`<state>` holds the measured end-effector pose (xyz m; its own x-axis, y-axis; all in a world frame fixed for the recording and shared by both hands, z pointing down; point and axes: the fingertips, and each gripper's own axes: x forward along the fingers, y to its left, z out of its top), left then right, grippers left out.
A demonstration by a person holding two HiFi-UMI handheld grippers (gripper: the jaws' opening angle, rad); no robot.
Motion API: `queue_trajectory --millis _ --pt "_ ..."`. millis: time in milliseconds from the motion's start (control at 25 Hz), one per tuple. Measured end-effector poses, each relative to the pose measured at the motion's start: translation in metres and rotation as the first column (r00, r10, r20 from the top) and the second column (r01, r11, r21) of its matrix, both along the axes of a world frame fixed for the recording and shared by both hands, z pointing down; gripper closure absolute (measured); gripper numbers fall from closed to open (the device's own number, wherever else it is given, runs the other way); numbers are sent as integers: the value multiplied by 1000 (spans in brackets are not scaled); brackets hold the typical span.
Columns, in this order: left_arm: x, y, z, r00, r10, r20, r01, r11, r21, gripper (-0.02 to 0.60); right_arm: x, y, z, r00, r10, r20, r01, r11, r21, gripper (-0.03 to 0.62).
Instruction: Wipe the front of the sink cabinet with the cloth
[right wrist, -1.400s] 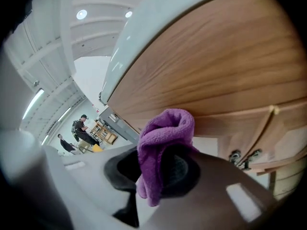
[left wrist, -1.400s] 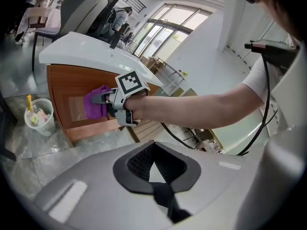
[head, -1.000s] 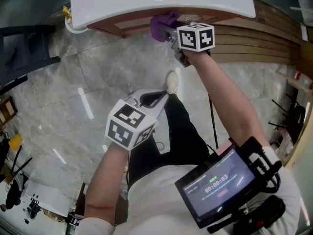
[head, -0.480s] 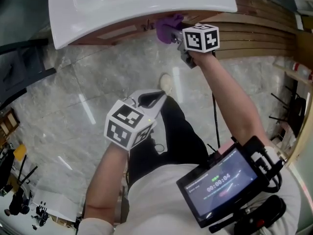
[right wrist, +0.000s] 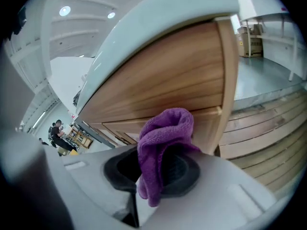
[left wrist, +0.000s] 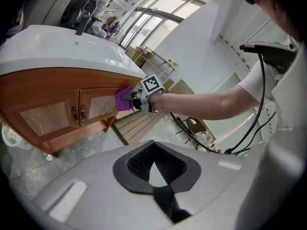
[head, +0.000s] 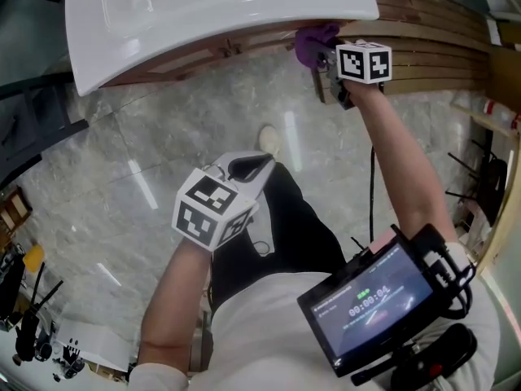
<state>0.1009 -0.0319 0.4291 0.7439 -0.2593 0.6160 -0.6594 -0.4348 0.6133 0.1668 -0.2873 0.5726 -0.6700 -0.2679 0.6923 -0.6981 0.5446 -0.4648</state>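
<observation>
I'm looking down over the rig and seeing the right gripper (head: 327,54) reaching out at arm's length to the cabinet (head: 203,51), and its jaws are clamping the purple cloth (head: 313,41). In the right gripper view the cloth (right wrist: 163,143) is bunching up in a thick fold out of the right gripper (right wrist: 153,176), with one end hanging down over the dark pads. The top of the fold is sitting up against the wooden front of the cabinet (right wrist: 168,75), at its upper right corner, beside the right edge post and just under the overhanging white sink (right wrist: 158,18). From the left gripper view I'm seeing the same thing side-on: the cloth (left wrist: 123,99) is pressing on the cabinet (left wrist: 48,95) to the right of the two doors, under the rim of the sink (left wrist: 57,56). I'm holding the left gripper (head: 259,164) low and well back from the cabinet, over the grey marble floor (head: 122,153). In its own view, the left gripper (left wrist: 153,169) is showing jaws drawn together, meeting at the near end with only a thin wedge of light between the ribbed pads, and nothing is sitting between them. Wooden slats (head: 440,47) are running along the floor past the cabinet's right edge.
</observation>
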Motion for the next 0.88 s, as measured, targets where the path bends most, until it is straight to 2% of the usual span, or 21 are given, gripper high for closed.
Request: queue_trajectory --millis 280,560,680,880 --pt "9 3 1 1000 3 3 -3 1000 -2 575 53 -20 4 997 51 -63 -51 999 13 522" --pt "-3 17 -6 1000 -15 5 15 1000 0 575 59 -12 1 993 70 -97 -68 997 26 522" --pt "-22 28 -8 999 -35 3 35 999 0 575 23 15 -4 996 1 -94 3 999 33 522" --pt "-66 49 -8 996 -93 10 93 996 -1 575 -102 88 -7 975 -219 -27 220 975 22 522"
